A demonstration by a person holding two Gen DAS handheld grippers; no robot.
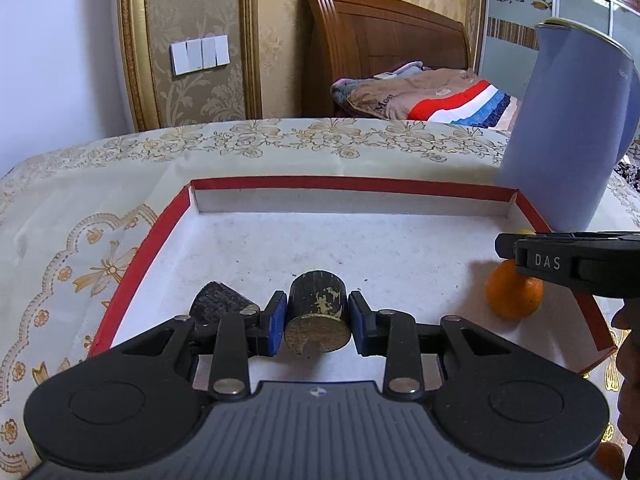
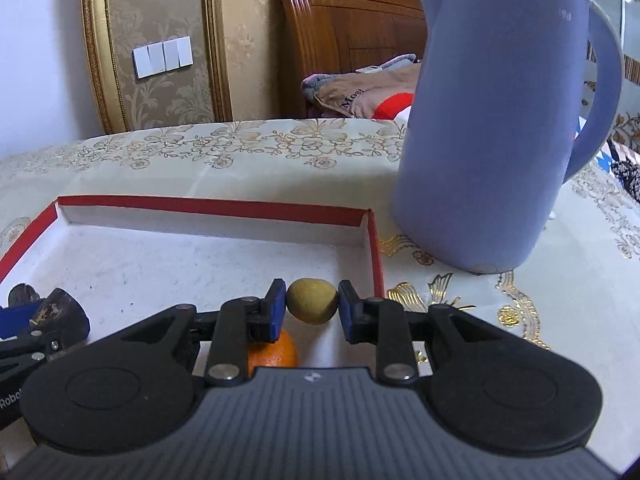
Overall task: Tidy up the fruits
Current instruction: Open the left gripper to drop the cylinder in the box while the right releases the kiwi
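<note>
My left gripper is shut on a dark, stubby cylinder of fruit with a yellowish cut face, held just over the floor of the red-rimmed white tray. A second dark chunk lies in the tray beside the left finger. An orange rests in the tray near its right wall. My right gripper is shut on a small yellow-green round fruit, above the orange and close to the tray's right wall. The right gripper enters the left wrist view from the right.
A tall blue jug stands on the floral tablecloth just beyond the tray's far right corner. A hand is at the right edge. Behind the table are a bed with a wooden headboard and a wall switch.
</note>
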